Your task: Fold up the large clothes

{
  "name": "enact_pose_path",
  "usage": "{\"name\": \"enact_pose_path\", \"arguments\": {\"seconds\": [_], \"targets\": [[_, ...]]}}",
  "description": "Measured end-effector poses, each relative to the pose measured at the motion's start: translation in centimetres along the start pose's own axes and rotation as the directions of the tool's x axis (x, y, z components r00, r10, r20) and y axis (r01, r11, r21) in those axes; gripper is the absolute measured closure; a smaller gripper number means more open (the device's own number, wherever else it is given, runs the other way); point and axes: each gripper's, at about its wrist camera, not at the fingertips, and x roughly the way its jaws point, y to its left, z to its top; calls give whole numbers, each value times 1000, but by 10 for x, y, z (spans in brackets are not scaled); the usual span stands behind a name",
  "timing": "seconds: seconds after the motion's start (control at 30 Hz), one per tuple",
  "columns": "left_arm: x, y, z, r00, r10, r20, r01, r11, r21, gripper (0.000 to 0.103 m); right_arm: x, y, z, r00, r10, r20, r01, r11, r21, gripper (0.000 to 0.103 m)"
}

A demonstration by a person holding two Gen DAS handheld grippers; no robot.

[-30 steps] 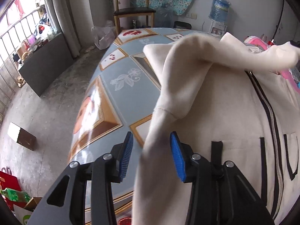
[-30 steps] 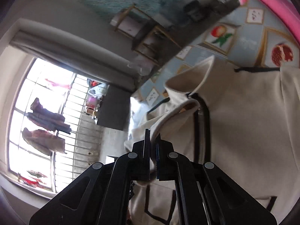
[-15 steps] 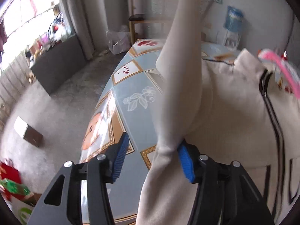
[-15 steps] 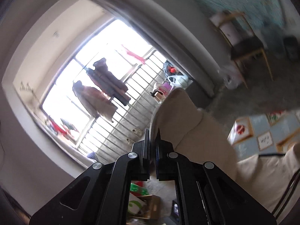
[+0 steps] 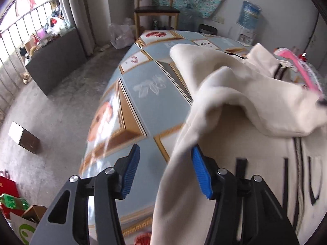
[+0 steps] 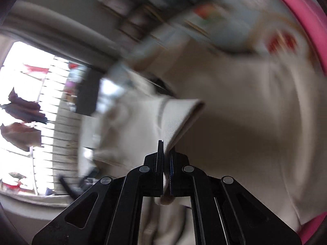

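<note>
A cream zip jacket (image 5: 255, 153) with black trim lies spread on the patterned table (image 5: 147, 106). Its sleeve (image 5: 235, 85) arches over the body toward the right. My left gripper (image 5: 165, 151) hovers at the jacket's left edge with its jaws open. The sleeve's base drapes against the right blue pad (image 5: 201, 173), and the left pad is bare. In the blurred right wrist view, my right gripper (image 6: 166, 145) is shut on the sleeve's ribbed cuff (image 6: 175, 114) above the jacket body (image 6: 245, 122).
A pink garment (image 5: 296, 67) lies at the table's far right. Beyond the table stand a wooden chair (image 5: 155, 10) and a water jug (image 5: 250, 14). Left of the table, a dark cabinet (image 5: 55, 61) sits under the barred window and a small box (image 5: 24, 136) on the floor.
The sleeve, held high half a second ago, has come down across the jacket's body with the right gripper. The left jaws stand wider than a second ago.
</note>
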Motion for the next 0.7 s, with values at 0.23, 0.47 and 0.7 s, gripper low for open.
{"name": "enact_pose_path", "arguments": {"seconds": [0.23, 0.47, 0.7], "targets": [[-35, 13, -16, 997, -82, 11, 83, 996, -33, 51, -27, -12, -11, 996, 24, 86, -24, 1000, -4, 99], [-42, 15, -10, 995, -95, 42, 98, 993, -62, 51, -8, -46, -17, 986, -161, 33, 160, 986, 46, 91], [-47, 14, -2, 989, -132, 62, 136, 989, -61, 51, -13, -37, -26, 968, -243, 69, 246, 968, -41, 99]]}}
